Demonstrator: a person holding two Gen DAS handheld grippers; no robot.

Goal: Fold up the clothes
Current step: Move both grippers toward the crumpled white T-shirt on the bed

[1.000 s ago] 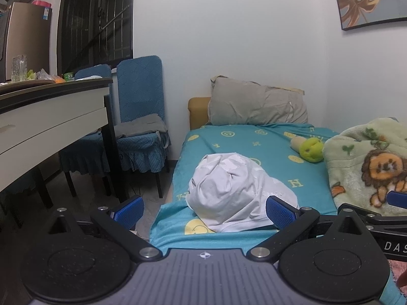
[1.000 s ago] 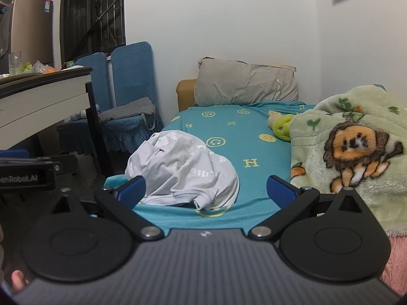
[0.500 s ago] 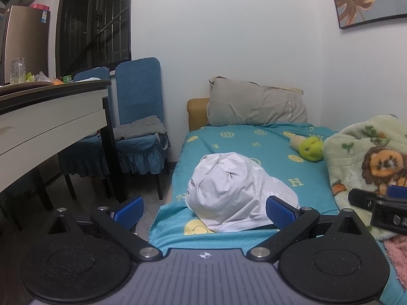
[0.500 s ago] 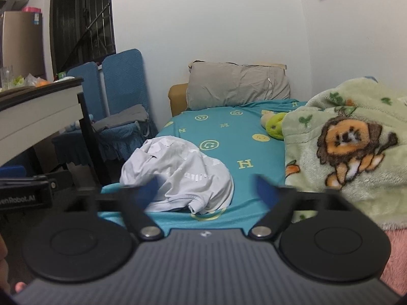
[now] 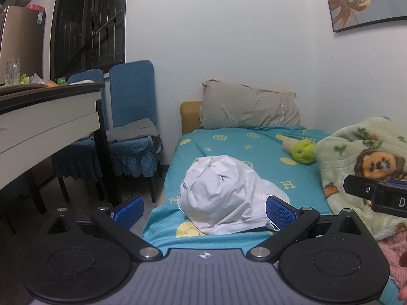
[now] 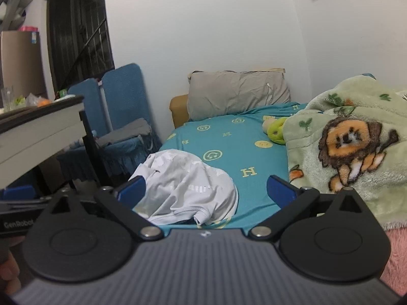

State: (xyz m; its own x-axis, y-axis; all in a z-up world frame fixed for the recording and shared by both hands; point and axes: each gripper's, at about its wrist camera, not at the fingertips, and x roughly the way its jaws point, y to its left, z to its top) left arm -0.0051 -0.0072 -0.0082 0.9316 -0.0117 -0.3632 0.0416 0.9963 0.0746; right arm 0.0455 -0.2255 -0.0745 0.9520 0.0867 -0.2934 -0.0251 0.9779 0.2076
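A crumpled white garment (image 5: 223, 193) lies in a heap on the near end of the teal bed (image 5: 249, 150); it also shows in the right wrist view (image 6: 185, 188). My left gripper (image 5: 203, 209) is open and empty, a little short of the heap. My right gripper (image 6: 206, 190) is open and empty, just before the bed's near edge, with the heap between and beyond its blue pads (image 6: 278, 189). The right gripper's body shows at the right edge of the left wrist view (image 5: 376, 195).
A green lion blanket (image 6: 351, 139) covers the bed's right side. A green plush toy (image 5: 302, 151) and a grey pillow (image 5: 249, 109) lie further back. A white desk (image 5: 45, 124) and blue chairs (image 5: 132, 132) stand to the left. Pink fluffy fabric (image 6: 396, 259) lies at the near right.
The right gripper has moved forward and left toward the garment. In the left wrist view its body has risen and shifted right. The left gripper has barely moved.
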